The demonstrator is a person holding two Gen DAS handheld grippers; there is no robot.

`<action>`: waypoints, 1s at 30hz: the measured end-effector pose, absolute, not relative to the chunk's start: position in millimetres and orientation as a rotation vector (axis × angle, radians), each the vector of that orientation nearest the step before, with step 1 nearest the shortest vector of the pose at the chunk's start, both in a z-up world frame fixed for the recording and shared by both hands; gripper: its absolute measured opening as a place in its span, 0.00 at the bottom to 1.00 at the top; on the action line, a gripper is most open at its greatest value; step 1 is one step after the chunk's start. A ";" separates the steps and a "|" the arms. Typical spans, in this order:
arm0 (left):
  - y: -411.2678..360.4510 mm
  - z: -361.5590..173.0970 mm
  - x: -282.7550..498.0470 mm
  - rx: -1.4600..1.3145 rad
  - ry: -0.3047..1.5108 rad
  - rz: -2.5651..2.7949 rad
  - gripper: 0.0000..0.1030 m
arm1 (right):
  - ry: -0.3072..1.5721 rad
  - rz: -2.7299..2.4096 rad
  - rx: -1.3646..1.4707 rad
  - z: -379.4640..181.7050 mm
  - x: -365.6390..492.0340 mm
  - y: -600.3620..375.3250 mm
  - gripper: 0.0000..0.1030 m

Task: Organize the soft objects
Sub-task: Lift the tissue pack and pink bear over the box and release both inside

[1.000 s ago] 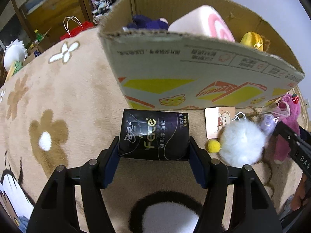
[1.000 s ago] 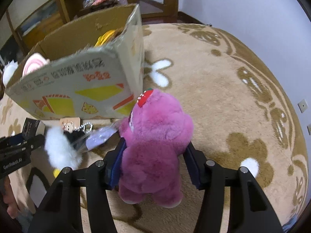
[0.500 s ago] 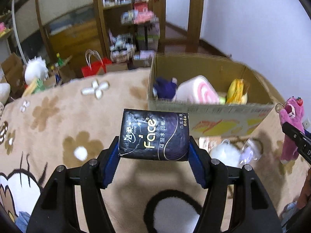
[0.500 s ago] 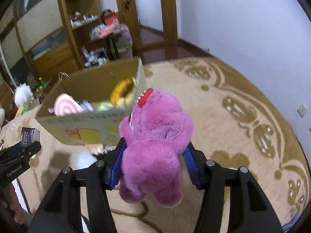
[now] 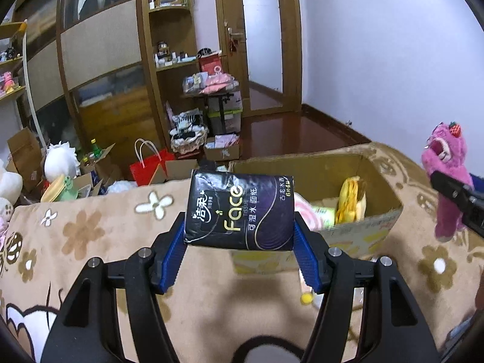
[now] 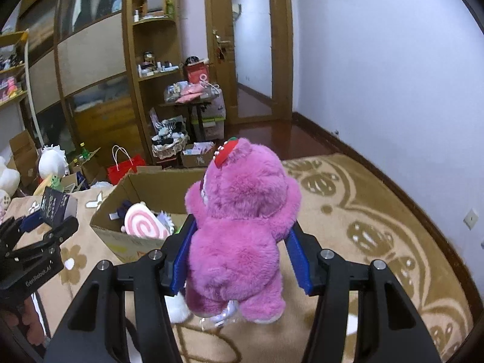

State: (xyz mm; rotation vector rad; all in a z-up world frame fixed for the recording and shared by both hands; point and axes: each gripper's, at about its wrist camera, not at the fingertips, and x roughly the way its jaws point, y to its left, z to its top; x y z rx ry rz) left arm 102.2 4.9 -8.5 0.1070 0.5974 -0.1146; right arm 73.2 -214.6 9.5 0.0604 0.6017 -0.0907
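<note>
My left gripper point(image 5: 240, 236) is shut on a black tissue pack point(image 5: 240, 211) and holds it in the air, in front of and above the open cardboard box point(image 5: 375, 236). My right gripper point(image 6: 239, 251) is shut on a pink plush bear point(image 6: 242, 230) with a strawberry on its head, held high to the right of the box point(image 6: 106, 227). The box holds a pink swirl cushion point(image 6: 140, 225), a yellow toy point(image 5: 351, 199) and a dark blue plush point(image 6: 124, 207). The bear also shows in the left wrist view point(image 5: 444, 181), and the tissue pack in the right wrist view point(image 6: 57, 204).
A beige flowered carpet point(image 5: 90, 233) lies under the box. A white fluffy pompom point(image 6: 177, 308) and a small yellow ball point(image 5: 306, 299) lie on it by the box. Beyond the carpet are a red bag point(image 5: 148, 169), cartons, plush toys point(image 5: 60, 163) and a wooden cabinet point(image 5: 99, 60).
Both grippers have risen from carpet level, carrying the tissue pack and the bear. The box now appears lower and farther, with its inside in view.
</note>
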 end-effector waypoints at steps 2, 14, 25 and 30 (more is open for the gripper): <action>2.6 -2.1 105.2 0.108 0.577 -0.119 0.62 | 0.589 -0.084 0.045 15.2 78.3 -211.3 0.58; -6.3 20.6 139.3 0.115 0.536 -0.149 0.62 | 0.541 -0.043 -0.024 39.1 115.8 -203.2 0.58; -12.2 2.9 158.6 0.112 0.547 -0.175 0.62 | 0.578 0.003 -0.010 13.9 144.1 -209.7 0.58; -16.0 -9.1 166.9 0.134 0.561 -0.182 0.62 | 0.597 0.008 0.026 0.5 154.3 -213.2 0.58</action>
